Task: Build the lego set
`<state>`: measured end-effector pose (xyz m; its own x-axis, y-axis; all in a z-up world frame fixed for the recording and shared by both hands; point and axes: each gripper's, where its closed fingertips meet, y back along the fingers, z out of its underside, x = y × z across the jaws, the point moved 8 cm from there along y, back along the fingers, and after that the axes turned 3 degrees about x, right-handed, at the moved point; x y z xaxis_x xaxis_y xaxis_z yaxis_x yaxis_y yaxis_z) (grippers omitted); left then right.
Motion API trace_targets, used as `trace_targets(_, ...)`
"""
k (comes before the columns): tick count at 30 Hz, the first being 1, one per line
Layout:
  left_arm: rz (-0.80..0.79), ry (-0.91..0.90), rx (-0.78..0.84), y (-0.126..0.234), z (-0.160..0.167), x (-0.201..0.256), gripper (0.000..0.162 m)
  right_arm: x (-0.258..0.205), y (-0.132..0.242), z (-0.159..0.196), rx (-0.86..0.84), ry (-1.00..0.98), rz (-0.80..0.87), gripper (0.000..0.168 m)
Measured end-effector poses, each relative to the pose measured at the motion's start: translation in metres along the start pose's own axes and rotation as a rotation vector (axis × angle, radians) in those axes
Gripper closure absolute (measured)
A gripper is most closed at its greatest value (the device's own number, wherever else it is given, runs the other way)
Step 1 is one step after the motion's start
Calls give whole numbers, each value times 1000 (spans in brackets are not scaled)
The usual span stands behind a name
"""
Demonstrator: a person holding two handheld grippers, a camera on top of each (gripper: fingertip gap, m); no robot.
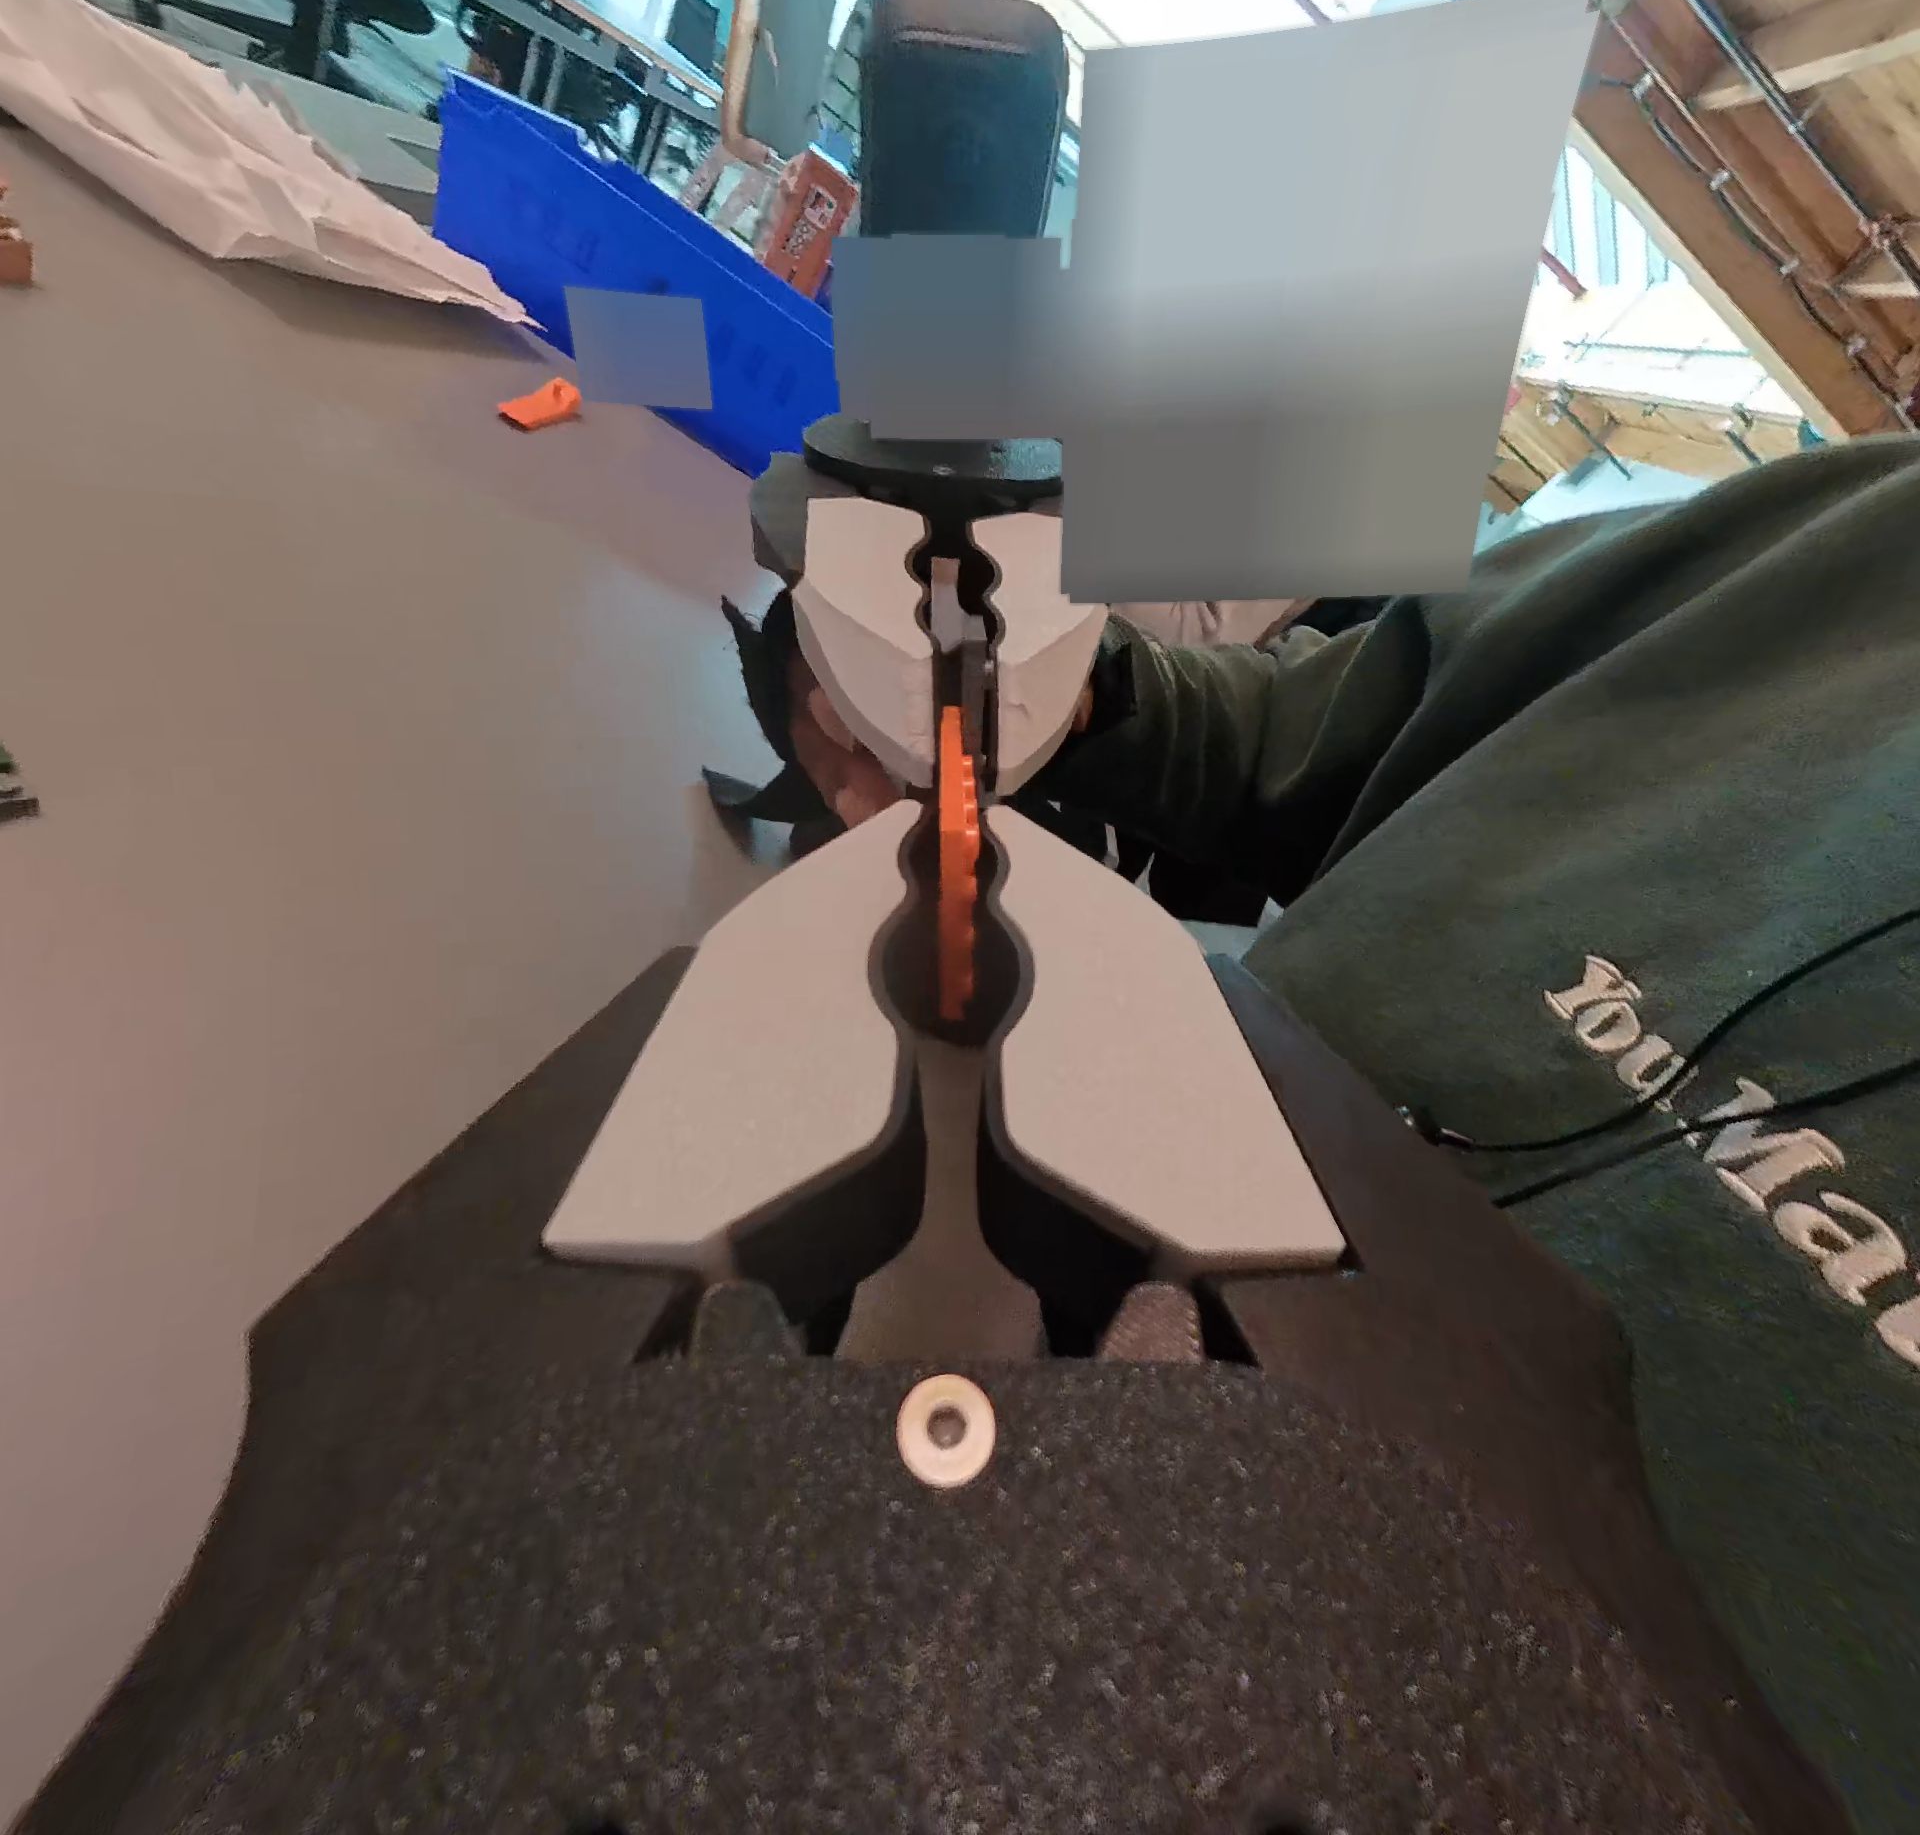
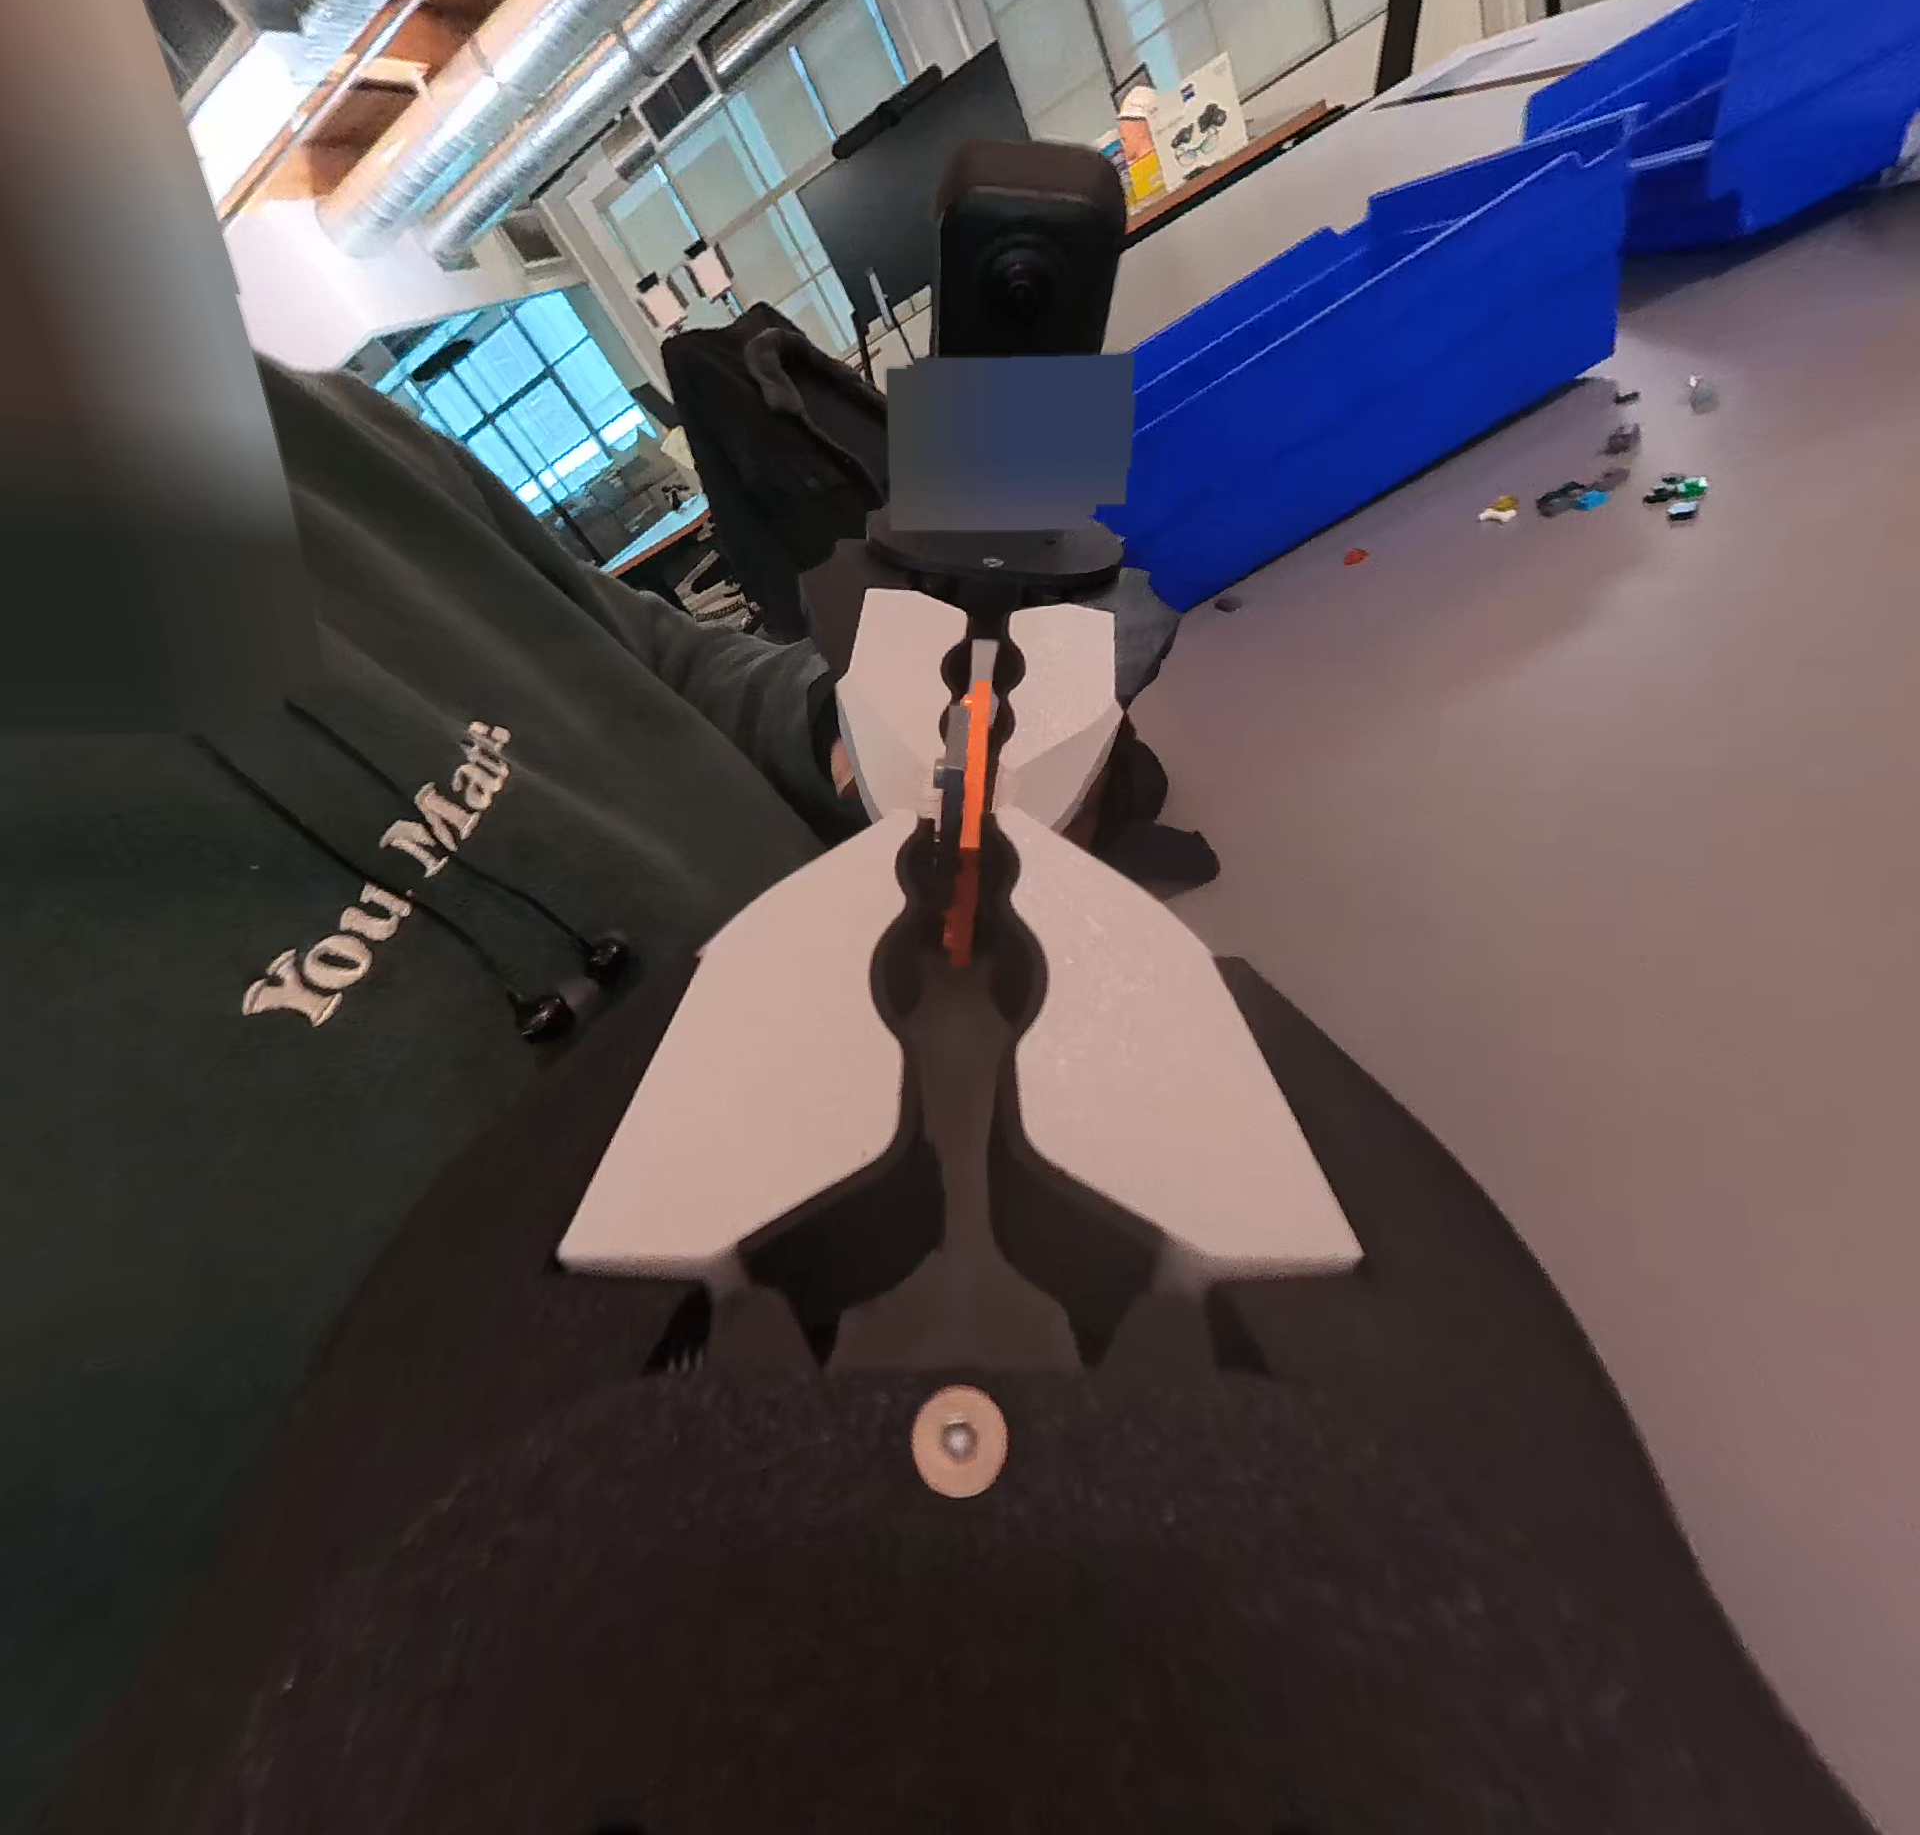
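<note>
We are holding the two grippers tip to tip above the grey worktop (image 1: 312, 694), each facing the other. The left gripper (image 1: 951, 829) is pinching an orange plate (image 1: 956, 871) edge-on between its pale fingers (image 1: 790, 1037); the plate is sitting in the scalloped gap between them and sticking out past the tips toward the right gripper (image 1: 961, 715). Its long axis is running along the fingers, straight from one gripper to the other, with its studs showing as a bumpy edge on one side.

From the right wrist view, the right gripper (image 2: 951, 829) is pinching a small grey piece (image 2: 951, 762), and this piece is lying against the orange plate (image 2: 971, 809), which is reaching in between the right gripper's fingers (image 2: 800, 1058) from the left gripper (image 2: 971, 746). The grey piece is thin and stepped, also lined up lengthwise with the fingers; we cannot tell whether the two pieces are locked together.

A loose orange piece (image 1: 538, 403) is lying on the worktop near a blue bin (image 1: 623, 227), and small mixed bricks (image 2: 1600, 497) are scattered beside the bins (image 2: 1403, 351). A green sleeve (image 1: 1558, 746) is bordering both views.
</note>
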<state>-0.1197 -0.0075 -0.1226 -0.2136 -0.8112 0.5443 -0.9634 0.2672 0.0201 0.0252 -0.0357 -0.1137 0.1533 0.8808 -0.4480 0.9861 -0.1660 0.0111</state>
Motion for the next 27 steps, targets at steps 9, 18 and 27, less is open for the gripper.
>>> trace_targets(9,-45,-364,-22,5,-3,14,155,-21,-7,-4,-69,492,77,162)
trace_targets(18,-121,-608,-82,6,13,20,156,-30,-11,10,-139,720,111,161)
trace_targets(27,-101,-667,-82,4,16,23,157,-35,-13,11,-89,706,130,158)
